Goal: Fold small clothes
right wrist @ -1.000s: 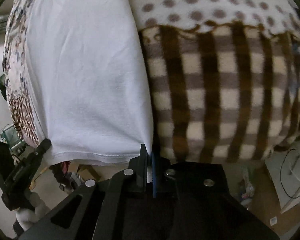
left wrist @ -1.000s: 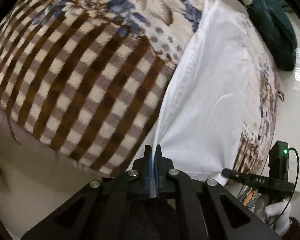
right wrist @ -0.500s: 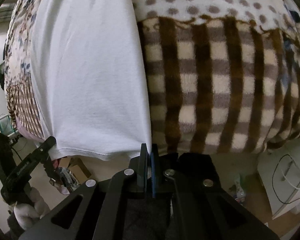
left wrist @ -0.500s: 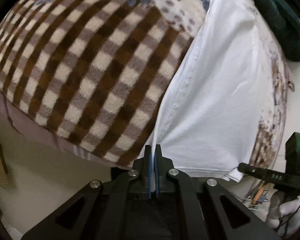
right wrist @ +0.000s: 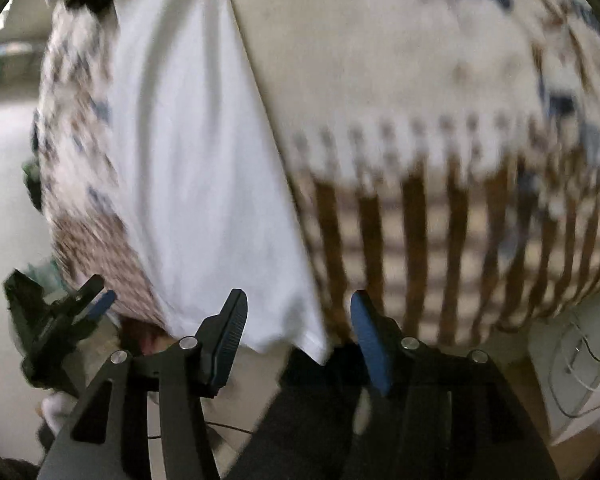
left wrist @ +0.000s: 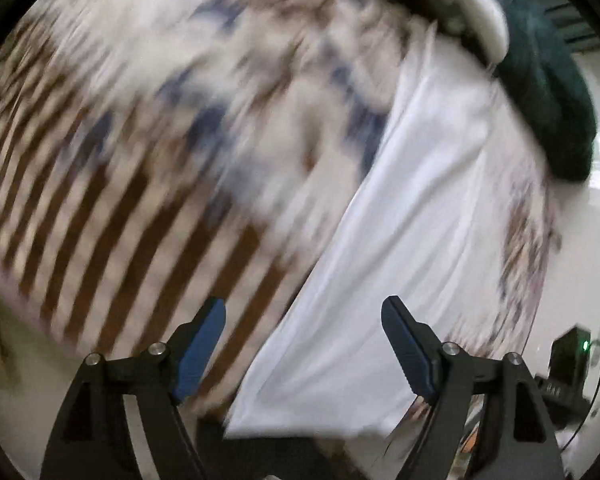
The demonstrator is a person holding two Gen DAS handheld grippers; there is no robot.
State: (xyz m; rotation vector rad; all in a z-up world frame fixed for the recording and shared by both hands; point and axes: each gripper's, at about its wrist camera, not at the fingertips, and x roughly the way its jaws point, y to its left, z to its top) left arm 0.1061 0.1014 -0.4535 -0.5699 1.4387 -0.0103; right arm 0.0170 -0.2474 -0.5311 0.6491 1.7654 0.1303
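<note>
Checked blanket [left wrist: 112,216] bears one white garment [left wrist: 404,240]; both grippers' jaws opening, empty.

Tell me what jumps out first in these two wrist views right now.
The long folded white garment lying on the brown-checked, flowered blanket stands out. Each hand-held gripper, left and right, is opening, its near corner of the garment between unpressed pads. A dark green cloth sits at the far end.

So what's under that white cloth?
The white cloth lies on a patterned blanket, brown checks and blue flowers showing at both sides. What lies beneath the blanket is covered.
</note>
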